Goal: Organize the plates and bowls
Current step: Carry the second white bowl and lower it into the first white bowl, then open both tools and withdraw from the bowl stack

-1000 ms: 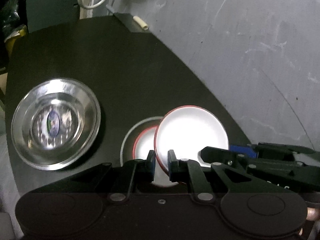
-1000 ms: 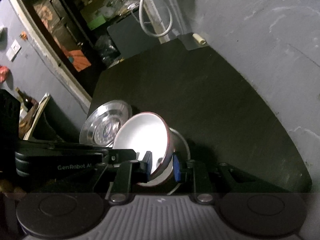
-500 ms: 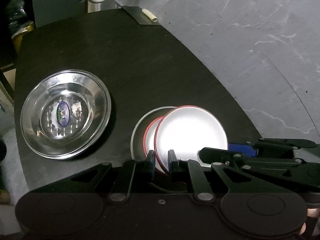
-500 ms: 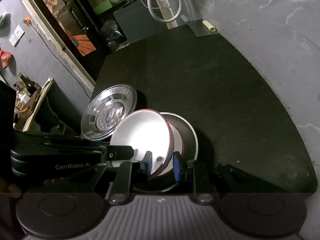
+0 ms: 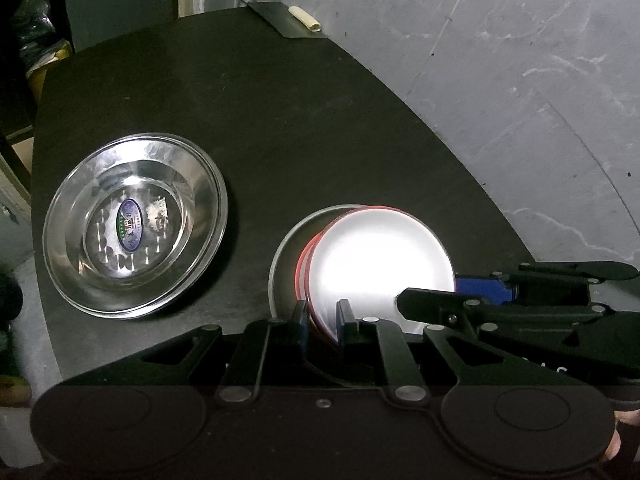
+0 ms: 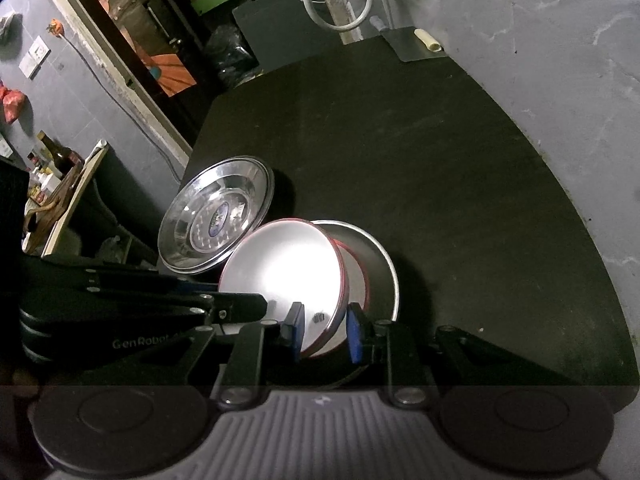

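A white bowl with a red rim (image 5: pixel 380 264) sits tilted in a second red-rimmed bowl (image 5: pixel 301 268), which rests in a grey dish (image 5: pixel 282 256) on the black table (image 5: pixel 260 120). My left gripper (image 5: pixel 322 322) is shut on the white bowl's near rim. From the right, my right gripper (image 5: pixel 456 294) grips the same bowl. In the right wrist view the right gripper (image 6: pixel 325 332) is shut on the white bowl's (image 6: pixel 288 264) rim, above the lower bowl (image 6: pixel 356 276) and grey dish (image 6: pixel 386 264); the left gripper (image 6: pixel 256 304) comes in from the left.
A steel plate (image 5: pixel 134 224) with a blue sticker lies on the table left of the stack, also seen as the steel plate (image 6: pixel 218 224) in the right wrist view. A grey wall (image 5: pixel 520 80) borders the table on the right. A small beige roll (image 5: pixel 304 18) lies at the far corner.
The white bowl, held steeply tilted above the stack a second ago, has come down and flattened into the lower red-rimmed bowl. Both grippers kept their hold.
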`<state>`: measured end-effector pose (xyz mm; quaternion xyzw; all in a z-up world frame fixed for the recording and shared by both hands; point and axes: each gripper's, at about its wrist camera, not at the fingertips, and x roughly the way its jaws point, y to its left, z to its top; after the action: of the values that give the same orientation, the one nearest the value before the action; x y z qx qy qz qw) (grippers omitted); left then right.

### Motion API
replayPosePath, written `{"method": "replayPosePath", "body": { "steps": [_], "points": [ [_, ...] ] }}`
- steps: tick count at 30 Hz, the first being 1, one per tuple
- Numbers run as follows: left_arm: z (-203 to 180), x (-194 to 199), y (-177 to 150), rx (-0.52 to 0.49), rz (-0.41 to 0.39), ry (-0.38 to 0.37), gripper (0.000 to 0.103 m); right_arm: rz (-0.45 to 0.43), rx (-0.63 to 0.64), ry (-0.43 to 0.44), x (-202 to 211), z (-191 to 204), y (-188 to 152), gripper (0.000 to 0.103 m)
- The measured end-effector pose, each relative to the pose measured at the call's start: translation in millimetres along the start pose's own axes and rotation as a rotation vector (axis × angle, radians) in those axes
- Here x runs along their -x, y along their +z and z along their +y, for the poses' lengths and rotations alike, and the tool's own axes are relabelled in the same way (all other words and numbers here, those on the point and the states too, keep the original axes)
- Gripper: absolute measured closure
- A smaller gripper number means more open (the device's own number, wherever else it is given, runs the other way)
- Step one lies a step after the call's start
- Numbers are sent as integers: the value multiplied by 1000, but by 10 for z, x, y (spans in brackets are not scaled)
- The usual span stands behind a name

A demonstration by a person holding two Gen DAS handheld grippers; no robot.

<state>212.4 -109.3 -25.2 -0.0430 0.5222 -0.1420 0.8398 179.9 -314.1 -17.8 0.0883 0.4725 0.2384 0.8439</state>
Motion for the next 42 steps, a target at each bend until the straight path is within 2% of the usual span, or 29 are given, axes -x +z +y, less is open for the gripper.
{"method": "replayPosePath", "body": {
  "steps": [33,37,42],
  "points": [
    [19,-74,21,-2,26,14,87,27,-4,-2,-52,11,6,76],
    [17,-78,20,-5,25,13,85,23,-5,-14,-52,7,7,70],
    [7,-90,23,-9,26,20,84,23,-2,-12,-66,-9,-2,70]
  ]
}}
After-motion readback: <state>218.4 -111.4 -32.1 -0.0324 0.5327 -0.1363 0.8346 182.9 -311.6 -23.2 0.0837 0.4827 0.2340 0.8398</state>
